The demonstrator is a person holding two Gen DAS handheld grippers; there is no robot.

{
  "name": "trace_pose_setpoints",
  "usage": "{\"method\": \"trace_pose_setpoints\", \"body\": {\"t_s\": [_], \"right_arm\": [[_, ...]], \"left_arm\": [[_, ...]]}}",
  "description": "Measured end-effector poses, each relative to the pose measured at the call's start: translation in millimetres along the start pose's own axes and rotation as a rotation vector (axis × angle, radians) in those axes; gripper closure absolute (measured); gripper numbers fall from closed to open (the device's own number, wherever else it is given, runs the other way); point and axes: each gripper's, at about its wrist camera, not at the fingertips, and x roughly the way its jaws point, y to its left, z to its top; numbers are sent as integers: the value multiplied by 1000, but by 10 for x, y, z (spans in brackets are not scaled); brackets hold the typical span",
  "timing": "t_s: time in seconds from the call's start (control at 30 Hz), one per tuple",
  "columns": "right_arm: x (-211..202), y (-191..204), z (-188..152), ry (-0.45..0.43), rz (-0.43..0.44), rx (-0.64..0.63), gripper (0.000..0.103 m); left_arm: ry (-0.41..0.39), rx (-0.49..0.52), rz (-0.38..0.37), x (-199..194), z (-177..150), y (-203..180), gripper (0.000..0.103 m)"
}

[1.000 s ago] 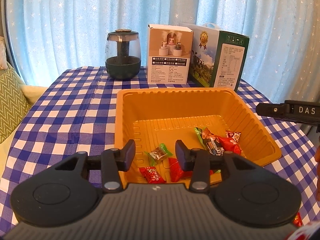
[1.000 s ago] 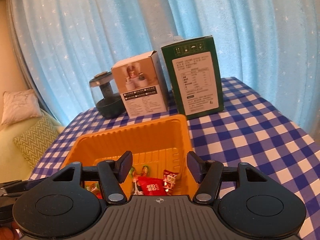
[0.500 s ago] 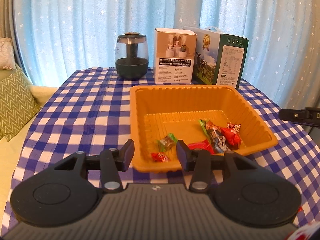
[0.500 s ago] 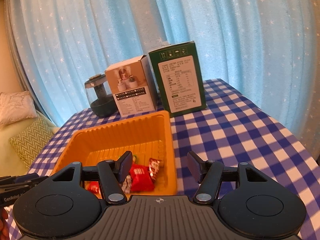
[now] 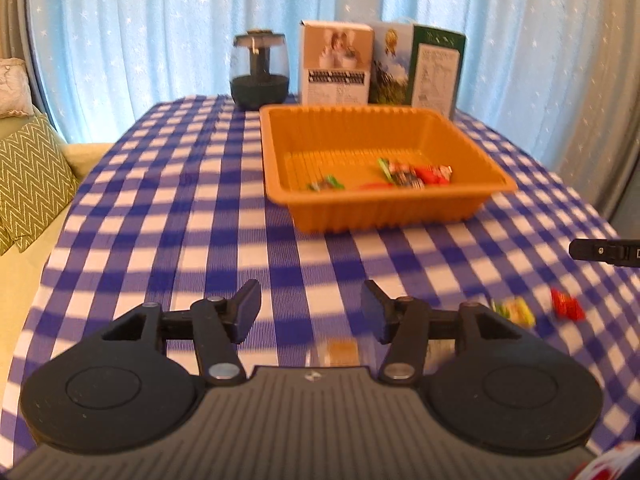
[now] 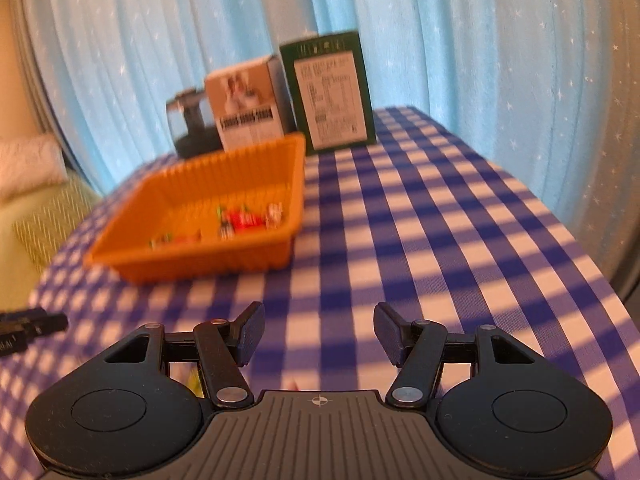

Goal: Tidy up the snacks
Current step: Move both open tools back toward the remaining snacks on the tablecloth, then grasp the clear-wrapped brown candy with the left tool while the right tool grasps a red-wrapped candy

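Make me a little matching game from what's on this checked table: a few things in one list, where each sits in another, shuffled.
Things:
1. orange plastic tray
2. dark green cardboard box
3. red-wrapped loose candy
4. dark round glass jar

Places:
A. on the bare cloth, near right in the left wrist view
B. back row, left of the white box
C. middle of the table, sweets inside
D. back row, right end

Pairs: 1-C, 2-D, 3-A, 4-B
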Motion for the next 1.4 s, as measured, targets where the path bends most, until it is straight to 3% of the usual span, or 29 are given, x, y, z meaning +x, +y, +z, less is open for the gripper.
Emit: {"method": "trace_pose_setpoints", "body": {"t_s": [0.23, 0.37, 0.57, 1.03, 1.1, 1.17, 1.4], "right_arm": [[34, 73, -261, 85, -15, -206, 43], [98, 136, -394, 126, -14, -274, 43], [144, 138, -389, 120, -24, -266, 43], [246, 103, -354, 139, -32, -216, 43], [248, 108, -355, 138, -28, -212, 43], [249, 125, -357, 138, -27, -210, 43], [253, 180, -372, 136, -16, -212, 43]], "left_arm": [[51, 122, -48, -127, -215, -68, 38], [95, 200, -62, -101, -316, -130, 37], [147, 304, 20, 88, -397, -146, 37], [120, 325, -3, 446, -202, -163, 37], [124, 307, -17, 473, -179, -148, 40], [130, 281, -43, 476, -170, -144, 56], [138, 251, -88, 489, -161, -176, 77]]}}
